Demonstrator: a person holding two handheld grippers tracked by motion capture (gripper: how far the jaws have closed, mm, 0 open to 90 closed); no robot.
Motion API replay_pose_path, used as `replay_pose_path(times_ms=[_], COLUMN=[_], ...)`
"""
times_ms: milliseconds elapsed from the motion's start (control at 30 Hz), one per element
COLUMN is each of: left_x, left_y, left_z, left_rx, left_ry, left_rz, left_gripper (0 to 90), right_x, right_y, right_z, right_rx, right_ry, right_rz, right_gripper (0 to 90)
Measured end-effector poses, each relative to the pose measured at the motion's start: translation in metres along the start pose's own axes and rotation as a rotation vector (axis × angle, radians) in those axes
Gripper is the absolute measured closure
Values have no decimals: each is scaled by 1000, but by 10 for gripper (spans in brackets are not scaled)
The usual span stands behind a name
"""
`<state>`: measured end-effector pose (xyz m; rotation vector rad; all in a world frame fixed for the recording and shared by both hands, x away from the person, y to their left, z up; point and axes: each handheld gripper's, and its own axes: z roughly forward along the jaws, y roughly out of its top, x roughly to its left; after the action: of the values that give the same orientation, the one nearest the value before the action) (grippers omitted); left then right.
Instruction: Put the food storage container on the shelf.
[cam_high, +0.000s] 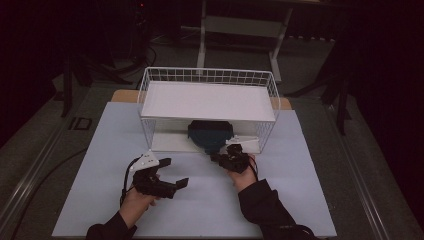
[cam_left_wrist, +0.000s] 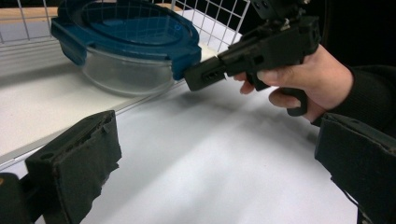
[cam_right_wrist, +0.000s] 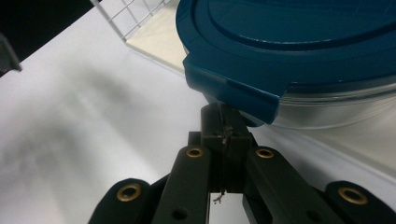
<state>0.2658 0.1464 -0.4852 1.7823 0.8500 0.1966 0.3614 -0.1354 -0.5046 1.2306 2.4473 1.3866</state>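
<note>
From where I stand, a round clear glass container with a dark blue snap-on lid (cam_high: 210, 134) sits on the lower level of a white wire basket shelf (cam_high: 208, 75), at about twelve o'clock from the person's hands, right at the open front edge. It looks tipped, its near side raised a little off the pale bottom board (cam_left_wrist: 42, 100), which I take to be the doing of the tool under it.

The right gripper (cam_high: 226, 156) has its jaws pressed together with nothing pinched between them. The right gripper view shows the closed tips tucked just under one of the lid's blue locking tabs (cam_right_wrist: 236, 91), touching it or very nearly so. Held shut like that, the jaws make one narrow wedge, which seems the point: a slim tip can get beneath a tab or hook the container toward the front, where spread jaws could not.

The left gripper (cam_high: 167, 173) waits at about eight o'clock from the container, over the white tabletop (cam_high: 280, 200), its jaws spread wide and holding nothing. It points toward the shelf opening, well apart from the container, probably kept ready to take the glass body once it comes clear of the basket.

The risk I see is the container sliding or rocking on the board if the tab is pushed too hard.
</note>
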Motion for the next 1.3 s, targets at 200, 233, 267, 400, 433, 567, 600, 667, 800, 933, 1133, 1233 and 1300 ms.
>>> replay_pose_path(times_ms=[200, 233, 267, 400, 433, 567, 600, 667, 800, 933, 1133, 1233, 1300], left_x=[0, 0, 0, -2, -2, -2, -2, -3, -5, -6, -8, -9, -8], left_y=[-1, -1, -1, -1, -1, -1, -1, -1, 0, 0, -1, -2, -3], left_z=[1, 1, 1, 2, 2, 1, 1, 0, -1, -3, -3, -4, -4], left_rx=[5, 0, 2, 7, 5, 3, 6, 2, -3, -4, -2, 6, 5], left_ry=[-4, -6, -6, -5, -6, -5, -7, -5, -7, -5, -4, -7, -8], left_rz=[2, 2, 4, 9, 8, 11, 12, 17, 20, 37, 50, 58, 56], left_gripper=[3, 3, 3, 3, 3, 3, 3, 3, 3, 3, 3, 3, 3], right_x=[-5, -6, -7, -10, -11, -11, -9, -3, 6, 14, 18, 17, 16], right_y=[8, 9, 10, 13, 13, 12, 11, 9, 3, -2, -12, -18, -22], right_z=[7, 7, 8, 9, 9, 9, 9, 8, 2, -7, -18, -30, -38], right_rx=[-8, -8, -11, -19, -18, -21, -22, -16, -28, -55, -68, -88, -101], right_ry=[-18, -21, -26, -42, -39, -29, -25, -9, 20, 42, 63, 55, 47], right_rz=[3, 4, 8, 18, 19, 29, 25, 0, -18, -41, -46, -46, -45], right_gripper=[897, 897, 897, 896, 894, 847, 845, 798, 611, 335, 169, 145, 145])
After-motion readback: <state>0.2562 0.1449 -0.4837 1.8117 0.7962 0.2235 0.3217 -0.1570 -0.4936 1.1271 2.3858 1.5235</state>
